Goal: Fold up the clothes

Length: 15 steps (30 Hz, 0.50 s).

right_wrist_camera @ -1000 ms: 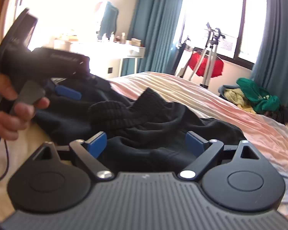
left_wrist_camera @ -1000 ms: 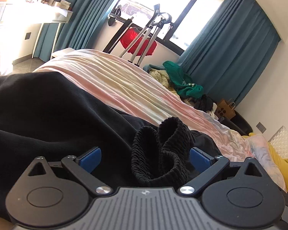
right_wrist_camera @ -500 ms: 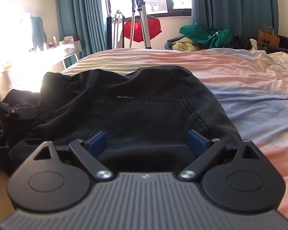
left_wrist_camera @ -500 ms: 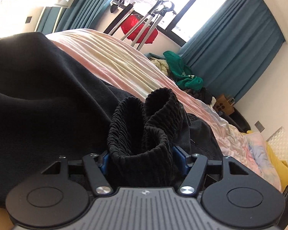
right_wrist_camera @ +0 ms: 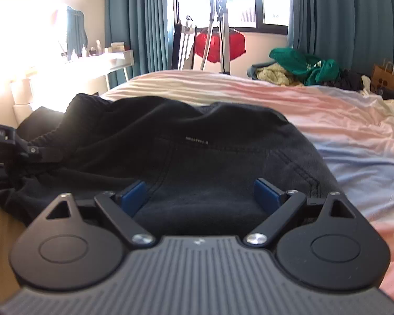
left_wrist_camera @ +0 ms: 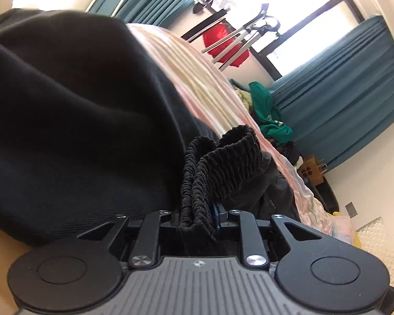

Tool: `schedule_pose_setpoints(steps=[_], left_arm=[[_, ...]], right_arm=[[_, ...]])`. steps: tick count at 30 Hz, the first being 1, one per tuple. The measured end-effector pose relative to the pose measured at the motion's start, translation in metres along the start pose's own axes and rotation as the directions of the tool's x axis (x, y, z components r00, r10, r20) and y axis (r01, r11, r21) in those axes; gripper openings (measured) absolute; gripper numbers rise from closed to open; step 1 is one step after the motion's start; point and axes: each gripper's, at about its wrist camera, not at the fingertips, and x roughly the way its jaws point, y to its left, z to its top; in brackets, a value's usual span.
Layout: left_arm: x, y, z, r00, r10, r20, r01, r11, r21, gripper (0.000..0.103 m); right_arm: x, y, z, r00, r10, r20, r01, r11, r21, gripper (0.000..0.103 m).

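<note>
A black sweatshirt lies bunched on the pink striped bedsheet. In the left wrist view its ribbed cuff stands up between the jaws of my left gripper. Those jaws are closing, and the blue pads squeeze the cuff's lower end. The sweatshirt's body bulges to the left of it. My right gripper is open, with its blue pads low over the front pocket area near the hem and gripping no cloth. The left gripper also shows at the far left of the right wrist view.
Beyond the bed's far edge lie a heap of clothes with a green garment and a brown paper bag. A red garment on a metal rack stands at the window between teal curtains. A white desk is at the left.
The left gripper's jaws went from wide apart to pinched on the ribbed cuff while it sank and rolled. The right gripper swung away from the left hand onto the sweatshirt's front and stayed open.
</note>
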Motion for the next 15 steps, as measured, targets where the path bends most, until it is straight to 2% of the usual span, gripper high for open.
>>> schedule_pose_setpoints(steps=[1,2,5,8,9,11,12,13,14,15], left_arm=[[0.003,0.010,0.001,1.000,-0.013,-0.022,0.012,0.998,-0.056,0.027],[-0.003,0.016,0.004,0.999,-0.023,-0.022,0.021,0.997,-0.077,0.031],[-0.021,0.032,0.012,0.998,-0.053,-0.022,0.049,0.989,-0.139,0.034],[-0.069,0.055,0.011,0.994,0.071,0.078,-0.052,0.974,-0.221,0.067],[-0.083,0.066,0.012,0.989,0.105,0.106,-0.074,0.962,-0.264,0.071],[-0.108,0.086,0.011,0.977,0.154,0.145,-0.094,0.929,-0.358,0.075],[-0.120,0.101,0.010,0.968,0.197,0.153,-0.114,0.895,-0.432,0.083],[-0.127,0.114,0.007,0.960,0.223,0.169,-0.113,0.861,-0.497,0.083],[-0.134,0.126,0.004,0.951,0.249,0.183,-0.108,0.822,-0.559,0.075],[-0.136,0.137,0.001,0.952,0.227,0.204,-0.059,0.791,-0.609,0.075]], right_arm=[[0.004,-0.002,-0.003,1.000,0.002,0.001,-0.002,1.000,0.008,0.091],[0.006,-0.001,-0.006,1.000,-0.003,0.015,0.003,1.000,-0.008,0.091],[0.005,0.005,-0.010,0.999,-0.019,0.048,0.021,0.999,-0.044,0.093],[0.006,0.006,-0.012,0.998,-0.022,0.055,0.024,0.999,-0.031,0.093],[0.006,0.006,-0.012,0.998,-0.024,0.057,0.026,0.999,-0.031,0.093],[0.006,0.007,-0.012,0.998,-0.028,0.059,0.030,0.999,-0.031,0.093],[0.006,0.008,-0.013,0.998,-0.030,0.060,0.032,0.999,-0.031,0.093],[0.006,0.007,-0.013,0.998,-0.030,0.060,0.032,0.999,-0.031,0.093],[0.006,0.007,-0.012,0.998,-0.030,0.059,0.032,0.999,-0.030,0.093],[0.005,0.007,-0.012,0.998,-0.030,0.059,0.032,0.999,-0.030,0.093]])
